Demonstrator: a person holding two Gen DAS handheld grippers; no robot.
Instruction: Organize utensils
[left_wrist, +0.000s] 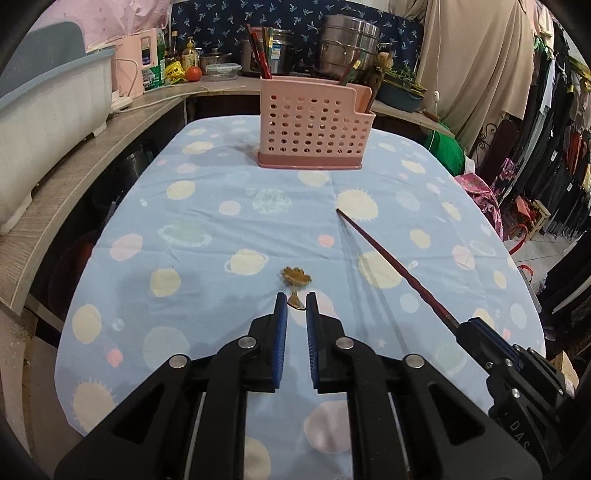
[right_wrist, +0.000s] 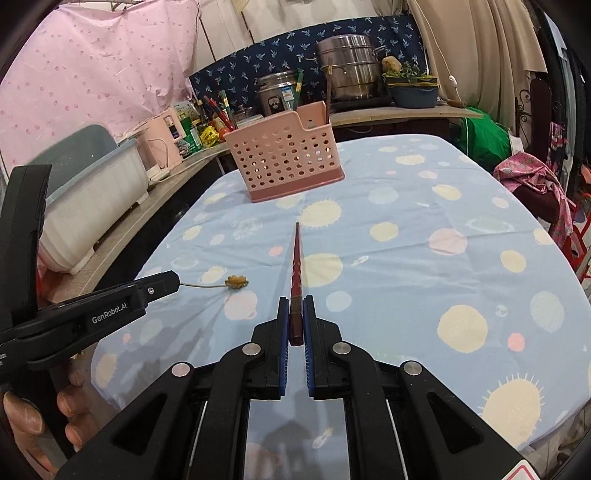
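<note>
— Spoon (left_wrist: 295, 282) first: left gripper (left_wrist: 296, 301) has its jaws clamped on the handle, bowl end pointing ahead at the pink holder (left_wrist: 312, 125).

— And the chopstick (right_wrist: 296, 266)?

— Right gripper (right_wrist: 296, 308), jaws pinching its thick end, tip aimed at that holder across the desk (right_wrist: 406, 236).

Steel pots (left_wrist: 349, 40) — tomato (left_wrist: 193, 73) — planter (right_wrist: 413, 94).

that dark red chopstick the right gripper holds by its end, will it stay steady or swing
The chopstick looks stiff: it juts straight out without sagging. Held only at its thick end by the right gripper, it might pivot. Its glossy, tapered shaft could slip.
</note>
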